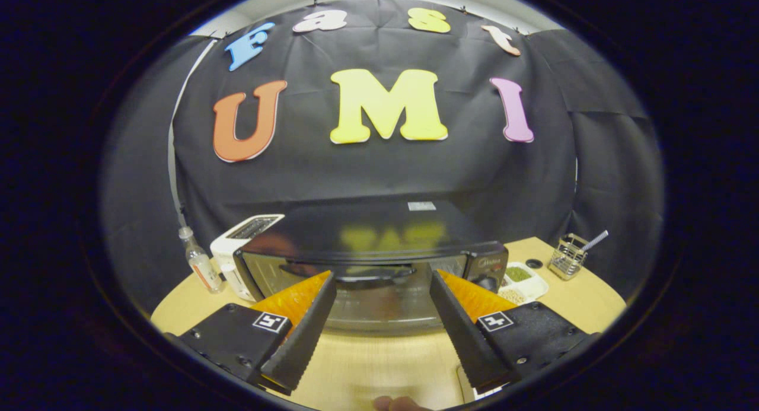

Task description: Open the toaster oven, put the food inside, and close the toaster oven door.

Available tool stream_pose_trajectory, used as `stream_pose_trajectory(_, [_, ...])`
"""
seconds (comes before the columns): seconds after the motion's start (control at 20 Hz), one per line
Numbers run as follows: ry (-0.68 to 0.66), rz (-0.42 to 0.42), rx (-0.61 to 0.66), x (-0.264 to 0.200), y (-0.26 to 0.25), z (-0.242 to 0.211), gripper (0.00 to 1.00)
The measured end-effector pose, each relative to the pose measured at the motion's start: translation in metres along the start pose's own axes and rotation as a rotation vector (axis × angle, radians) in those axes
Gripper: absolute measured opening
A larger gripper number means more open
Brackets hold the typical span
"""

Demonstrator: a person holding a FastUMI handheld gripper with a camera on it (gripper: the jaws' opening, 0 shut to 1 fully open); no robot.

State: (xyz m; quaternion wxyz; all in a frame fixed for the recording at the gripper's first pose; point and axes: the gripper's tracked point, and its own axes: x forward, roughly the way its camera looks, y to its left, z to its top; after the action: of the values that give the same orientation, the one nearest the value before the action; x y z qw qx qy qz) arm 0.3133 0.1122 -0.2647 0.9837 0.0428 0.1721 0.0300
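Toaster oven: stands on the tabletop, straight ahead of the hand-held gripper, long axis running left to right across the line of the fingers. Door shut; its handle is a dark horizontal bar across the upper front, lying just beyond and between the fingertips.

Hand-held gripper: fingers spread wide apart, holding nothing, aimed level at the door front.

Food: whether any sits inside cannot be told through the glass. A closed door fits either an oven awaiting loading or one loaded and shut again.

Other items: white toaster and small bottle to the left; divided dish and wire holder to the right.
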Motion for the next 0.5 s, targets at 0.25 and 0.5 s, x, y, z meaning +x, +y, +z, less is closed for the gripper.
stream_pose_trajectory(0.25, [-0.107,0.003,0.019,-0.059,-0.008,0.054,1.0])
stream_pose_trajectory(0.5, [-0.166,0.004,0.007,-0.141,-0.012,0.099,1.0])
